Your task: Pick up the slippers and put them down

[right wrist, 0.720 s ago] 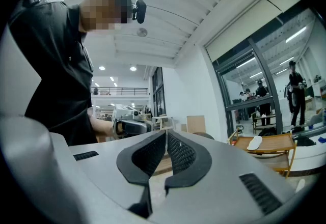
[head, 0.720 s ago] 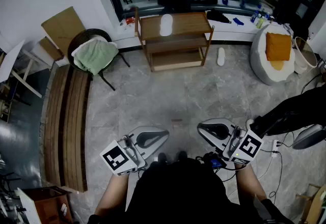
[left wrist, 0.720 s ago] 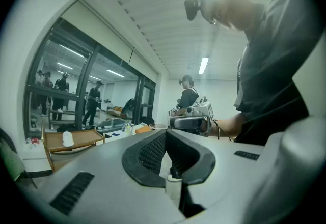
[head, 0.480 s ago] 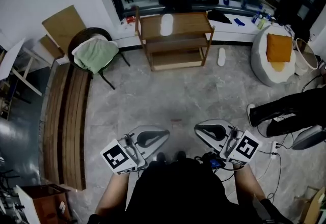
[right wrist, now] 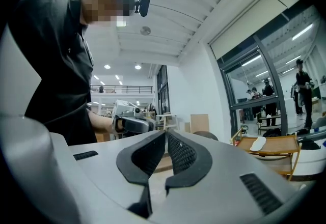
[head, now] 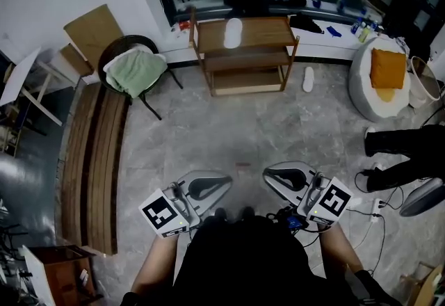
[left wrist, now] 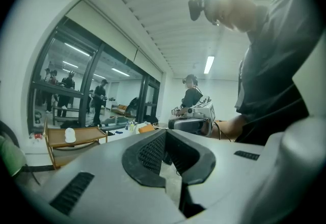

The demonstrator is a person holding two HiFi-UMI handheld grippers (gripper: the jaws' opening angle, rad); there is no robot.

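Item 1, first slipper [head: 233,32]: white, lying on the top board of the wooden shelf [head: 245,55].
Item 2, second slipper [head: 308,78]: white, on the floor [head: 243,131] just right of the shelf.
Left gripper [head: 225,181] and right gripper [head: 267,174]: fingers pressed together, holding nothing, tips facing each other near the person's body, well apart from both slippers.

One white slipper [head: 232,33] is laid flat on the top of the wooden shelf [head: 271,34]; a second slipper [head: 308,79] is laid on the floor [head: 243,131] just right of it.
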